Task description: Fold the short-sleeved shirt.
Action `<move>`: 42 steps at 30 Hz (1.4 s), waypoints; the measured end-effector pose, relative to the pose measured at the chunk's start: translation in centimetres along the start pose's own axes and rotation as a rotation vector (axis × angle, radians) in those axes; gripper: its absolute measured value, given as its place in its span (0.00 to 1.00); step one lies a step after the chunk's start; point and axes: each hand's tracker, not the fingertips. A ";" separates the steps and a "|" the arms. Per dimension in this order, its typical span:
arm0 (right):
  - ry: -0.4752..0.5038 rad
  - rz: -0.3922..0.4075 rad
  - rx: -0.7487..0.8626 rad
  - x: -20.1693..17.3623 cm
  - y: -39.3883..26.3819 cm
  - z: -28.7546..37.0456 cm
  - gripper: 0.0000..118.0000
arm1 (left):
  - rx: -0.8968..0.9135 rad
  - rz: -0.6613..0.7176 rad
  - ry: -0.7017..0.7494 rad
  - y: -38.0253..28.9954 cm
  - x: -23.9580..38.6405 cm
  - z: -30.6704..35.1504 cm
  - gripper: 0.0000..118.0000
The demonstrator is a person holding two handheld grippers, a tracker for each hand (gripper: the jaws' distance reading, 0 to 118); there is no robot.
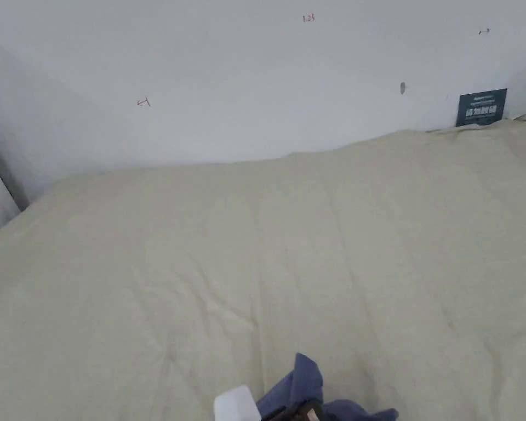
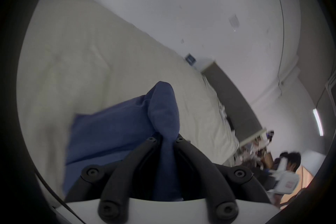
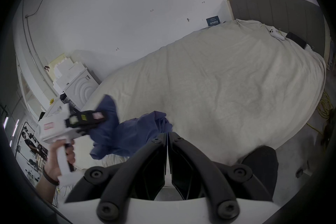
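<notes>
The blue short-sleeved shirt is bunched up and held above the near edge of the cream bed. In the left gripper view, my left gripper is shut on a thick fold of the shirt, which sticks up past the jaw tips. The right gripper view shows that left gripper in a hand at the left. The shirt stretches from it to my right gripper. The right jaws stand pressed together, with the cloth gathered at their tips.
The wide cream sheet lies flat beyond the shirt, up to the white wall. A grey headboard, a white controller and a black object are at the bed's far end. White boxes stand at its left; a person sits off to the side.
</notes>
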 end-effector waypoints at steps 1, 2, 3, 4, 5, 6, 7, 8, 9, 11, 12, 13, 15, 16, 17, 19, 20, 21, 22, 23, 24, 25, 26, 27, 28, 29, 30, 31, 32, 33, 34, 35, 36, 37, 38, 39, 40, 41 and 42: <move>-0.012 -0.004 0.008 0.3 -0.1 0.4 0.01 | -0.034 -0.015 0.028 -0.9 0.5 -1.9 0.10; -0.026 -0.010 0.015 0.6 -0.2 0.8 0.01 | -0.074 -0.045 0.050 -1.8 0.8 -3.6 0.16; -0.032 -0.014 0.018 0.9 -0.2 1.0 0.01 | -0.120 -0.057 0.054 -2.5 0.6 -5.0 0.24; -0.037 -0.016 0.020 1.2 -0.3 1.2 0.01 | -0.172 -0.047 0.071 -3.4 0.6 -6.3 0.28; -0.045 -0.020 0.019 1.6 -0.4 1.3 0.01 | -0.193 -0.031 0.066 -3.9 0.1 -7.0 0.28; -0.052 -0.027 0.020 1.9 -0.5 1.2 0.01 | -0.169 -0.017 0.036 -4.0 -0.2 -6.9 0.36; -0.055 -0.033 0.016 2.2 -0.5 1.1 0.01 | -0.137 0.010 0.010 -3.4 -0.1 -6.1 0.42; -0.055 -0.038 0.015 2.4 -0.5 1.0 0.01 | -0.118 0.034 0.003 -2.6 0.8 -4.6 0.47; -0.054 -0.043 0.018 2.6 -0.6 0.9 0.01 | -0.083 0.043 -0.024 -2.0 1.0 -3.4 0.53; -0.042 -0.062 0.021 2.8 -0.5 0.9 0.01 | 0.049 0.029 -0.073 -0.9 0.8 -0.8 0.64; -0.028 -0.072 0.023 2.9 -0.5 0.8 0.01 | 0.094 0.062 -0.061 -0.4 1.0 0.5 0.69; -0.021 -0.081 0.028 3.0 -0.5 0.8 0.01 | 0.132 0.122 -0.031 -0.1 0.5 1.2 0.74; -0.016 -0.085 0.028 3.0 -0.4 0.8 0.01 | 0.167 0.252 -0.034 -0.4 -1.2 0.7 0.69; -0.017 -0.083 0.029 3.0 -0.4 0.8 0.01 | 0.126 0.316 -0.073 -1.0 -1.8 -0.3 0.50; -0.020 -0.082 0.029 3.0 -0.4 0.8 0.01 | 0.098 0.357 -0.091 -1.7 -2.1 -1.3 0.29; -0.021 -0.080 0.025 3.0 -0.5 0.8 0.01 | -0.049 0.380 -0.054 -3.3 -2.3 -4.6 0.17; -0.023 -0.081 0.023 3.0 -0.5 0.9 0.01 | -0.090 0.380 -0.076 -4.1 -2.1 -6.2 0.17; -0.028 -0.082 0.021 2.9 -0.5 1.0 0.01 | -0.127 0.395 -0.083 -4.8 -2.0 -7.6 0.17; -0.030 -0.080 0.020 2.9 -0.6 1.1 0.01 | -0.136 0.404 -0.052 -5.3 -1.9 -8.5 0.16; -0.035 -0.078 0.018 2.9 -0.7 1.3 0.01 | -0.120 0.393 -0.056 -5.4 -2.1 -8.9 0.14; -0.042 -0.075 0.018 2.9 -0.8 1.4 0.01 | -0.111 0.387 -0.051 -5.8 -2.1 -9.4 0.11; -0.049 -0.076 0.020 2.9 -0.9 1.5 0.01 | -0.111 0.363 -0.008 -5.4 -1.8 -9.3 0.10; -0.051 -0.081 0.017 3.0 -0.9 1.4 0.01 | -0.121 0.335 -0.006 -5.3 -1.5 -9.3 0.09; -0.047 -0.088 0.013 3.1 -1.0 1.2 0.01 | -0.126 0.295 -0.003 -5.3 -1.2 -9.3 0.09; -0.043 -0.098 0.008 3.2 -1.2 0.9 0.01 | -0.130 0.259 0.009 -5.4 -1.0 -9.2 0.09; -0.041 -0.107 0.002 3.1 -1.2 0.6 0.01 | -0.131 0.235 0.002 -5.4 -1.0 -9.2 0.09; -0.038 -0.110 -0.005 2.9 -1.2 0.4 0.01 | -0.126 0.238 0.000 -5.5 -1.1 -9.2 0.09; -0.030 -0.104 -0.009 2.6 -1.3 0.3 0.01 | -0.124 0.253 -0.005 -5.5 -1.1 -9.1 0.09; -0.020 -0.093 -0.010 2.2 -1.3 0.3 0.01 | -0.122 0.264 -0.008 -5.6 -1.4 -9.1 0.08; -0.007 -0.081 -0.011 1.7 -1.3 0.3 0.01 | -0.127 0.274 -0.010 -5.4 -1.4 -8.9 0.08; 0.017 -0.071 -0.022 1.2 -1.3 0.0 0.01 | -0.139 0.290 -0.021 -5.0 -1.4 -8.7 0.08; 0.040 -0.067 -0.033 0.8 -1.3 -0.4 0.01 | -0.154 0.316 -0.035 -4.7 -1.4 -8.3 0.08; 0.057 -0.061 -0.051 0.3 -1.3 -0.9 0.01 | -0.151 0.328 -0.057 -4.3 -1.5 -7.3 0.08; 0.072 -0.048 -0.059 -0.2 -1.2 -1.5 0.01 | -0.140 0.314 -0.078 -3.9 -1.5 -5.9 0.08; 0.098 -0.024 -0.072 -0.9 -1.1 -2.2 0.01 | -0.109 0.249 -0.086 -3.5 -1.4 -4.0 0.08; 0.115 -0.001 -0.093 -1.6 -0.9 -3.0 0.01 | -0.089 0.200 -0.077 -3.0 -1.5 -2.2 0.08; 0.132 0.030 -0.102 -2.5 -0.8 -3.9 0.01 | -0.052 0.155 -0.053 -2.7 -1.8 0.1 0.09; 0.153 0.077 -0.118 -3.3 -0.8 -5.0 0.01 | -0.010 0.143 -0.035 -2.2 -2.4 2.2 0.09; 0.170 0.118 -0.139 -4.1 -0.7 -6.2 0.01 | 0.013 0.148 -0.032 -1.7 -3.1 3.7 0.09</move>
